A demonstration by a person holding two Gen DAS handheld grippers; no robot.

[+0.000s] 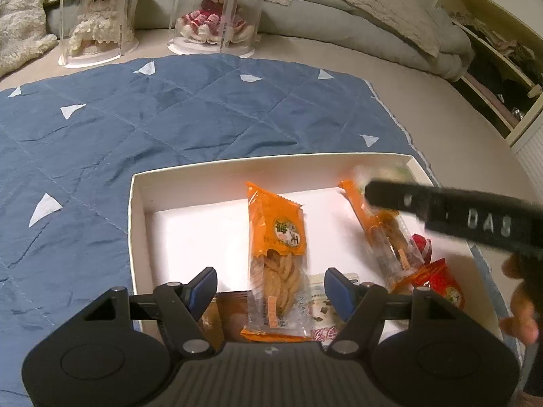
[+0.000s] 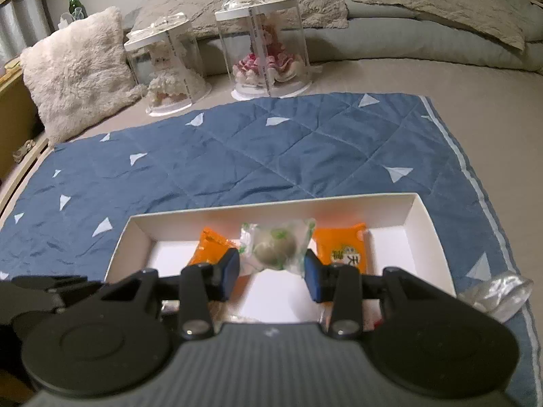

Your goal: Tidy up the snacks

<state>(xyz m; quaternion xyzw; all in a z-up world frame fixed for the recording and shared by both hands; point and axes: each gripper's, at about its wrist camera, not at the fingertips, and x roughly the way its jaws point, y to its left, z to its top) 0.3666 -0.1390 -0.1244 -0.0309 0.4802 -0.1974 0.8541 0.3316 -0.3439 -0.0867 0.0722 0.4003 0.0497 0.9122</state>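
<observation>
A white shallow box lies on a blue quilted mat and holds several snack packets. My left gripper is open, its blue pads on either side of an orange packet of twisted crackers in the box. A second orange packet, red packets and a pale packet lie to the right. My right gripper is shut on a clear-wrapped round pastry and holds it over the box, above two orange packets. The right gripper's arm crosses the left view, blurred.
The blue mat covers a beige bed. Two clear cylinder cases with dolls stand beyond the mat, with a fluffy cushion to the left. A crumpled clear wrapper lies right of the box. Shelves stand at the right.
</observation>
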